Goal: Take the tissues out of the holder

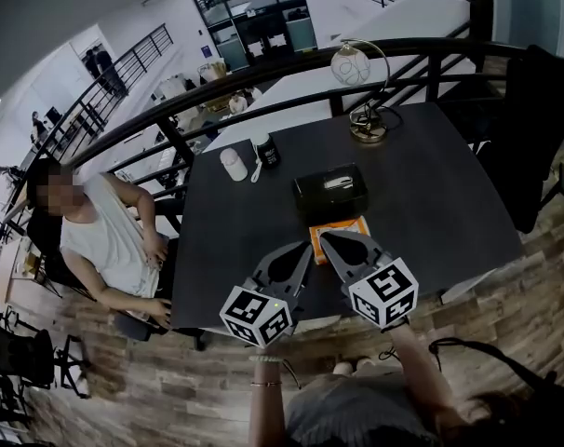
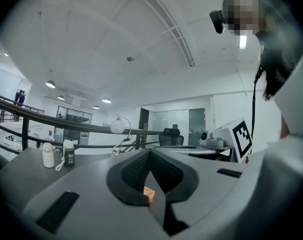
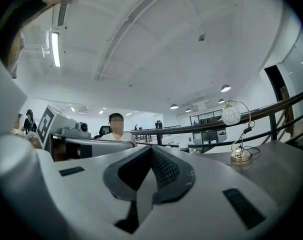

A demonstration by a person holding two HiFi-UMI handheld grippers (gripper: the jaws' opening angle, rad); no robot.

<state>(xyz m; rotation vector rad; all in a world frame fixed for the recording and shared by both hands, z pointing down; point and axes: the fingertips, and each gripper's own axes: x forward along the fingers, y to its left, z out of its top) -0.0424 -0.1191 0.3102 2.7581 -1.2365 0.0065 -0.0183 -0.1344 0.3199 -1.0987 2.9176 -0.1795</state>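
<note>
A black tissue holder sits mid-table, a white tissue showing in its top slot. Just in front of it lies an orange pack, partly hidden under my grippers. My left gripper and right gripper hover side by side over the table's near edge, tips almost touching above the pack. Both are shut and hold nothing. In the left gripper view the jaws meet, and a sliver of the orange pack shows below them. In the right gripper view the jaws are also pressed together.
A white bottle and a dark bottle stand at the far left of the dark table. A globe lamp stands at the far edge by the black railing. A person sits at the left; a black chair is at the right.
</note>
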